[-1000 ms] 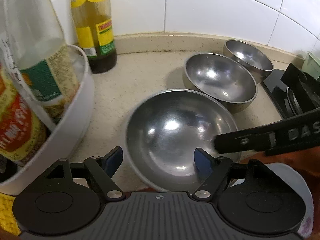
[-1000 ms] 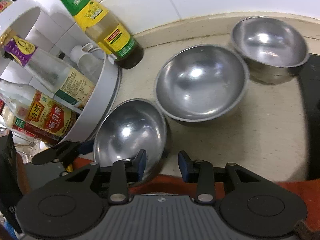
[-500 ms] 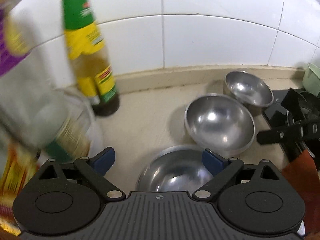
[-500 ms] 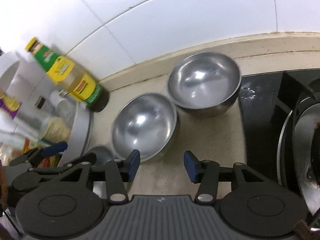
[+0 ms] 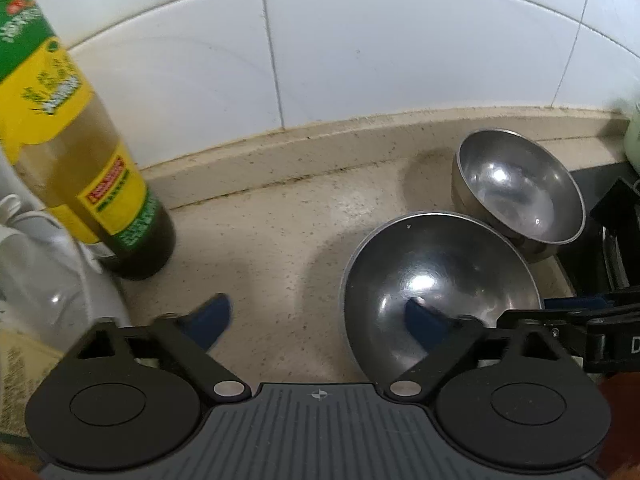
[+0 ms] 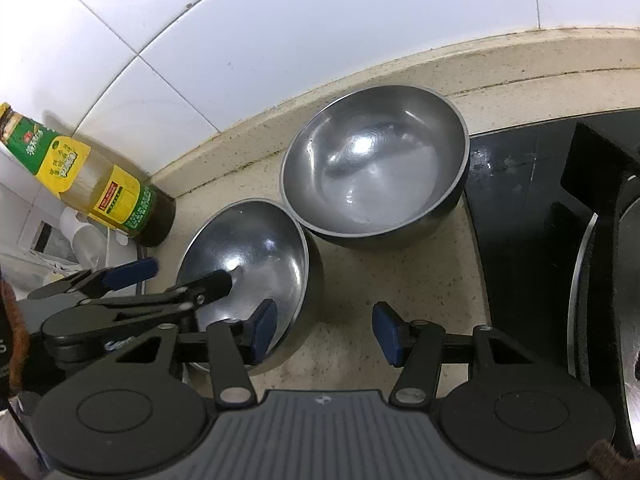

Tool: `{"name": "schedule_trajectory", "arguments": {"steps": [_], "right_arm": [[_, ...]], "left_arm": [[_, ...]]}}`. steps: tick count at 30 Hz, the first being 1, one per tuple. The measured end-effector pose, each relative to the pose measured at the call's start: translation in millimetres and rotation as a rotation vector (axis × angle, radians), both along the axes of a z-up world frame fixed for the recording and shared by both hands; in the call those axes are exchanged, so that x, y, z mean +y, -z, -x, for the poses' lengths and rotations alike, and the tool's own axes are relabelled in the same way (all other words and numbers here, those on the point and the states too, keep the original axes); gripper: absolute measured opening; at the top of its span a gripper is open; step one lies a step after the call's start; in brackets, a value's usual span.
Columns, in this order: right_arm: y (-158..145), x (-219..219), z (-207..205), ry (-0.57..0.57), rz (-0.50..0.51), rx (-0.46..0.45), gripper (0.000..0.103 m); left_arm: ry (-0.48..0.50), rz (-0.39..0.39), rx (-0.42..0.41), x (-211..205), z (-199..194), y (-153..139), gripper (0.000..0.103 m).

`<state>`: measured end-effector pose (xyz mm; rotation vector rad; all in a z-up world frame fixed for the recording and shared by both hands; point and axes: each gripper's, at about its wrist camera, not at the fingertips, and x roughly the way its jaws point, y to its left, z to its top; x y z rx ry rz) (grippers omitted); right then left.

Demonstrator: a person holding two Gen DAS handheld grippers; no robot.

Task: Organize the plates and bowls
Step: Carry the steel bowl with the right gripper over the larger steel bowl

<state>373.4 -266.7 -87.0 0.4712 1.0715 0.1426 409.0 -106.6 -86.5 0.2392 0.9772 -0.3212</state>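
Speckled beige stone surface [image 5: 280, 240], grimy along the seam under glossy white wall tiles [image 5: 360, 60].

Left tool [image 5: 316, 322] spread wide, holding nothing, right finger dipped over the near steel bowl [image 5: 440, 280]. Right tool [image 6: 324, 330] also parted and empty, straddling that bowl's rim.

Both bowls round, polished, mirror-bright; far steel bowl [image 6: 376, 168] touching the near one, beside the black hob [image 6: 520, 208].
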Motion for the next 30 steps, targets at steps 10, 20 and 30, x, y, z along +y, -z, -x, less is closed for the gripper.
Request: {"name": "schedule_trajectory", "arguments": {"steps": [10, 20, 30], "right_arm": [[17.7, 5.3, -14.5, -0.028, -0.129, 0.043, 0.024], [13.7, 5.4, -13.0, -0.043, -0.131, 0.031, 0.023], [-12.2, 9.9, -16.2, -0.061, -0.132, -0.032, 0.023]], "left_arm": [[0.064, 0.049, 0.083, -11.4, -9.4, 12.1, 0.058], [0.093, 0.074, 0.083, -16.0, -1.2, 6.3, 0.053], [0.075, 0.103, 0.021, -6.7, 2.5, -23.9, 0.055]]}}
